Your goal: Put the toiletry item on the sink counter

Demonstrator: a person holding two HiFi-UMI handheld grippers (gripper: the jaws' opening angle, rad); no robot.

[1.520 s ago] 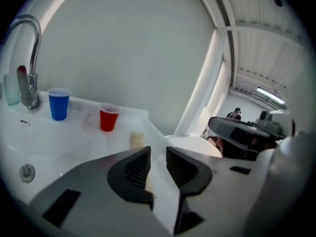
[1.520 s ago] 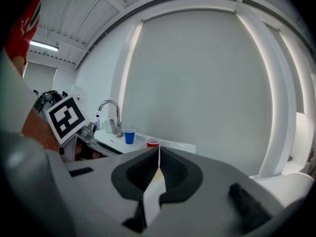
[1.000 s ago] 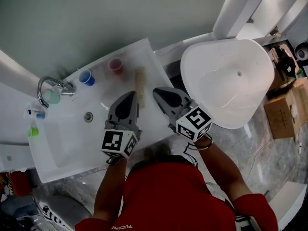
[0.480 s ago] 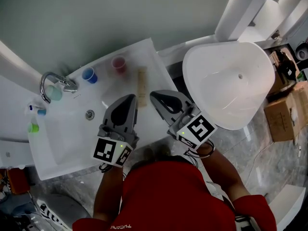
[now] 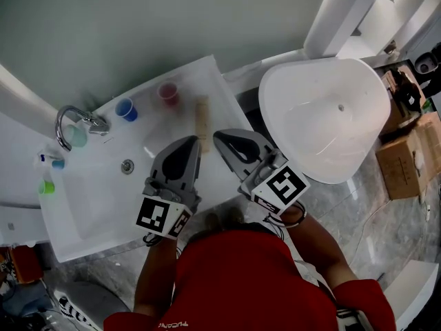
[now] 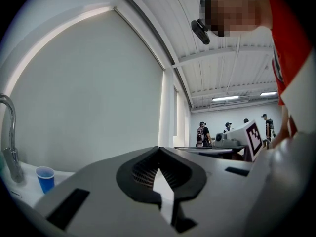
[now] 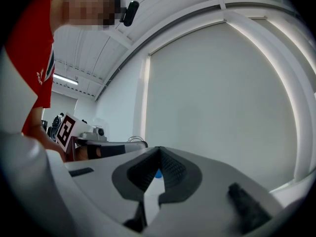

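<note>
A long beige toiletry item (image 5: pixel 201 121) lies flat on the white sink counter (image 5: pixel 217 92), to the right of the basin. Neither gripper touches it. My left gripper (image 5: pixel 189 143) hovers just in front of its near end, jaws pressed together and empty. Beside it, my right gripper (image 5: pixel 220 138) is also shut on nothing. In the left gripper view my left gripper (image 6: pixel 159 150) points up at the wall, so the item is hidden there. The right gripper view shows my right gripper (image 7: pixel 159 149) tilted up the same way.
A blue cup (image 5: pixel 125 109) and a pink cup (image 5: pixel 167 92) stand at the counter's back edge, a chrome faucet (image 5: pixel 72 119) and a teal cup (image 5: pixel 77 138) to the left. A white tub (image 5: pixel 324 116) sits right of the counter, cardboard boxes (image 5: pixel 403 164) beyond. People stand far off.
Both grippers have drawn back slightly toward the person and stay shut. The beige item has not moved on the counter.
</note>
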